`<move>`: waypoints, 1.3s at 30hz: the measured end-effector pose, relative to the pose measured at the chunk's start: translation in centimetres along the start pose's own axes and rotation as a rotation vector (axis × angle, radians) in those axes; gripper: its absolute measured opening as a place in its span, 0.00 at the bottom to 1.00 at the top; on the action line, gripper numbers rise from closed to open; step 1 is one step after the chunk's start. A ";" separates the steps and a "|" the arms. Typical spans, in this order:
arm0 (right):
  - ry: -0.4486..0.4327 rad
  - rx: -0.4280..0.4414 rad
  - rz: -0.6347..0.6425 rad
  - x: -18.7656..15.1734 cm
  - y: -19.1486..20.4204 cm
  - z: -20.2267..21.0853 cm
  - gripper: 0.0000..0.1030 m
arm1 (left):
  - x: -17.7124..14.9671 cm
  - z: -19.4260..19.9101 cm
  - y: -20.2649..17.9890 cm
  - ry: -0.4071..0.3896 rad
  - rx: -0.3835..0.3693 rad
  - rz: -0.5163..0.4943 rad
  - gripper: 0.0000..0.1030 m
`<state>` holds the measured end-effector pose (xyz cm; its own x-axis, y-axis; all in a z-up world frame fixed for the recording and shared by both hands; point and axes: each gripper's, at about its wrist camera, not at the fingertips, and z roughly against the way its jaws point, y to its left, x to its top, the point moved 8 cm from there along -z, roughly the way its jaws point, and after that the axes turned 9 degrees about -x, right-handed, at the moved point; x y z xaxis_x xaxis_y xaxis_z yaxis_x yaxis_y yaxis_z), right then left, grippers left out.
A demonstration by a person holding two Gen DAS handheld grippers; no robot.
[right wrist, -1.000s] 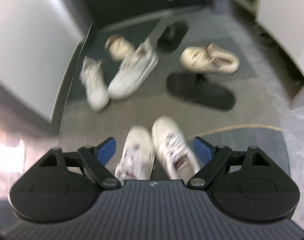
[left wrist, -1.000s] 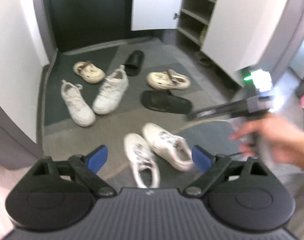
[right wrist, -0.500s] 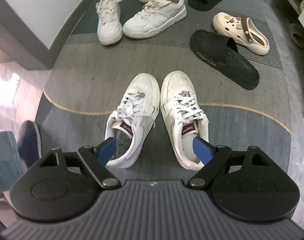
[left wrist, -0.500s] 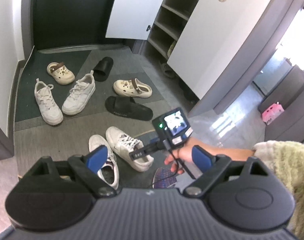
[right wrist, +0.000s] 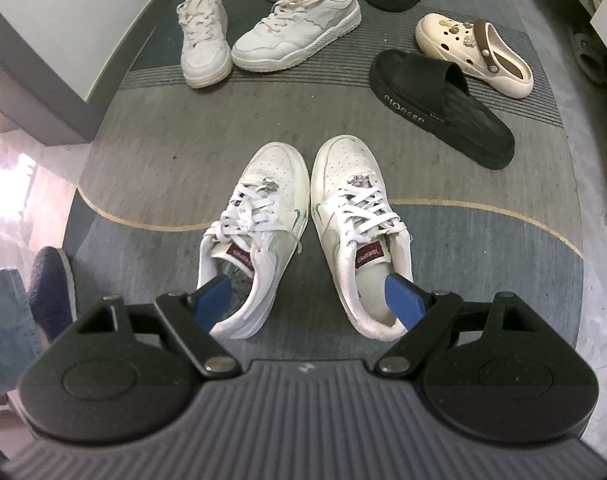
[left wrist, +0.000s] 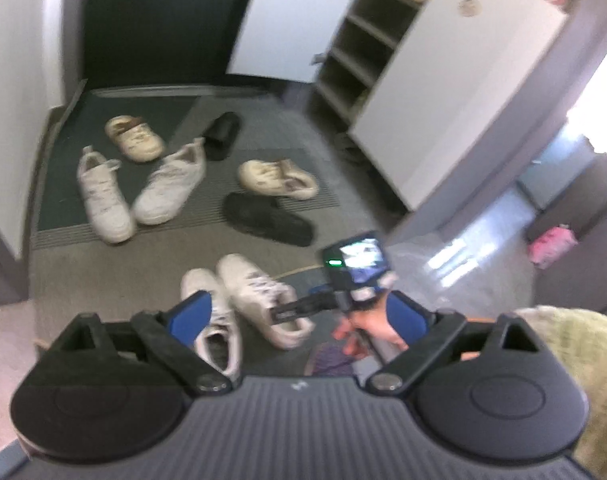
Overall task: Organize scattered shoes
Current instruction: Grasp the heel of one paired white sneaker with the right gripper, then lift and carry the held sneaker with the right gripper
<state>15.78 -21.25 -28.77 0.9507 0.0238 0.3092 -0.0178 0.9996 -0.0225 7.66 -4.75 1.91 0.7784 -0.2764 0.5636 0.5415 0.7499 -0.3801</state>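
Right wrist view looks steeply down, close over the near white sneakers (right wrist: 303, 224); left wrist view, higher and farther back, shares them (left wrist: 243, 300).

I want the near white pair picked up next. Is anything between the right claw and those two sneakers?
Nothing visible is. The right claw hangs open directly over the heels of the white sneakers, which stand side by side on the mat. The black slide lies off to one side.

Sneaker pair (right wrist: 303, 236) nearest; slide (right wrist: 439, 108) behind-right, on mat (right wrist: 175, 152).
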 end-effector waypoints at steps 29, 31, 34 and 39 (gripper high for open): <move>0.067 -0.020 0.245 -2.0 -2.8 -18.6 0.86 | 4.0 -0.4 9.8 -0.072 0.398 0.052 0.94; 0.066 -0.025 0.239 -2.1 -2.5 -19.0 0.89 | 4.1 -0.6 10.3 -0.061 0.388 0.063 0.94; 0.068 -0.039 0.221 -2.4 -2.2 -19.8 0.91 | 4.5 -0.6 10.8 -0.063 0.387 0.069 0.94; 0.102 -0.089 0.152 -2.2 -2.1 -21.1 0.91 | 4.8 -0.4 11.7 -0.076 0.399 0.085 0.94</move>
<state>20.26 -23.75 -49.47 0.9658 0.1678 0.1977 -0.1400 0.9792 -0.1470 17.83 2.44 -0.09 0.7816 -0.1692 0.6005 0.2989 0.9464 -0.1224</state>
